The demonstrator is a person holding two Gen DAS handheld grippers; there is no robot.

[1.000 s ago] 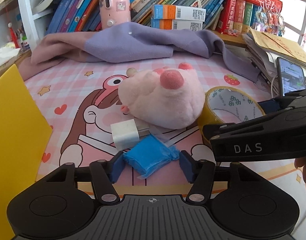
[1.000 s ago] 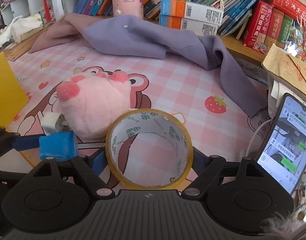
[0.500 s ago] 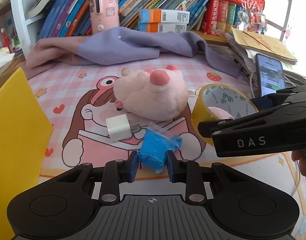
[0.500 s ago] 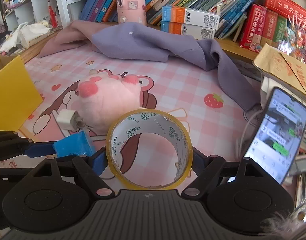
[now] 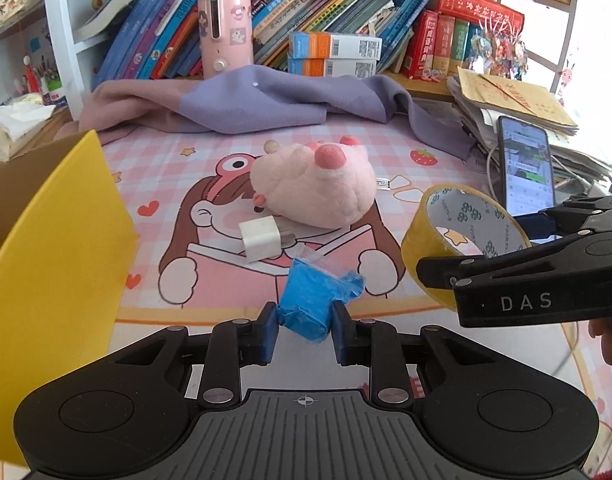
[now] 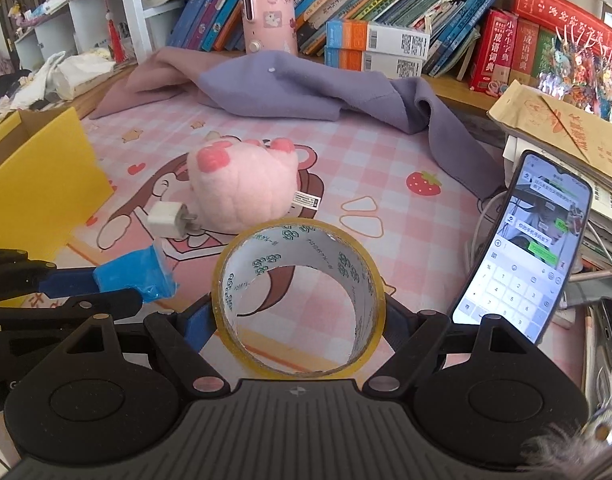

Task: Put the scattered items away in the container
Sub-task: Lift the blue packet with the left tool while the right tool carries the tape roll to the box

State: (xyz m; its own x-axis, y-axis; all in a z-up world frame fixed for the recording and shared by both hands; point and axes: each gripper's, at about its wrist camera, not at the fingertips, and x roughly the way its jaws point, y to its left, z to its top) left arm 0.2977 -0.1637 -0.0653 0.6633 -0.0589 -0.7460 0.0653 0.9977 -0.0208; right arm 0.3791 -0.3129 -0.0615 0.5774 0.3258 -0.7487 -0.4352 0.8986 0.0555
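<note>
My left gripper (image 5: pixel 303 322) is shut on a small blue packet (image 5: pixel 312 300) and holds it above the pink mat. In the right wrist view that blue packet (image 6: pixel 133 274) shows at the left between the left gripper's fingers. My right gripper (image 6: pixel 299 314) is shut on a yellow tape roll (image 6: pixel 297 296), lifted off the mat; the tape roll (image 5: pixel 458 236) also shows at the right of the left wrist view. A pink plush toy (image 5: pixel 316 186) and a white charger plug (image 5: pixel 259 240) lie on the mat. The yellow box (image 5: pixel 45 248) stands at the left.
A purple and pink cloth (image 5: pixel 245 104) lies along the back of the mat, in front of shelves of books (image 5: pixel 326 20). A phone (image 6: pixel 526 244) leans at the right beside stacked papers (image 5: pixel 514 100) and cables. A pink cylinder (image 5: pixel 225 32) stands on the shelf.
The left gripper closed on the blue packet and lifted it off the mat. Both grippers rose and pulled back, the right one carrying the tape roll; more of the yellow box shows.
</note>
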